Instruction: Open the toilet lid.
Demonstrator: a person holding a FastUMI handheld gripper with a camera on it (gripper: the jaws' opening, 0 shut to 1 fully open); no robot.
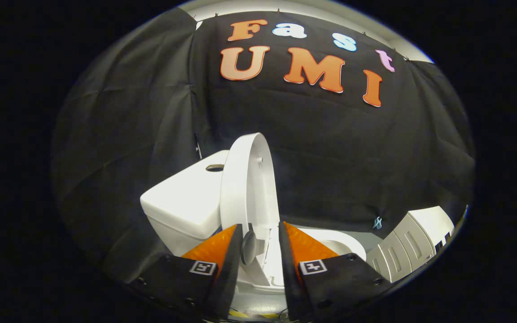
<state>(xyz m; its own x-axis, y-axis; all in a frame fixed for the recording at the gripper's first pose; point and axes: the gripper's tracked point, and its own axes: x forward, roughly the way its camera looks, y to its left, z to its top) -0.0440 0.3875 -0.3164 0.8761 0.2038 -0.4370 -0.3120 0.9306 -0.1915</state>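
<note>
The white toilet lid (249, 179) stands raised, nearly upright, with its back close to the white tank (182, 206). Its hollow inner side faces right, over the seat and bowl rim (339, 244). My gripper (260, 225) holds the lid's lower edge between its two fingers, one finger on each face, and the lid fills the narrow gap between them. A grey round bumper (248, 246) shows on the lid just inside the left finger. The hinge is hidden below the fingers.
The tank carries a flush button (214, 168) on top and sits against the black cloth wall. A white ribbed plastic unit (402, 246) stands to the right of the bowl. The cloth wall closes in behind and on both sides.
</note>
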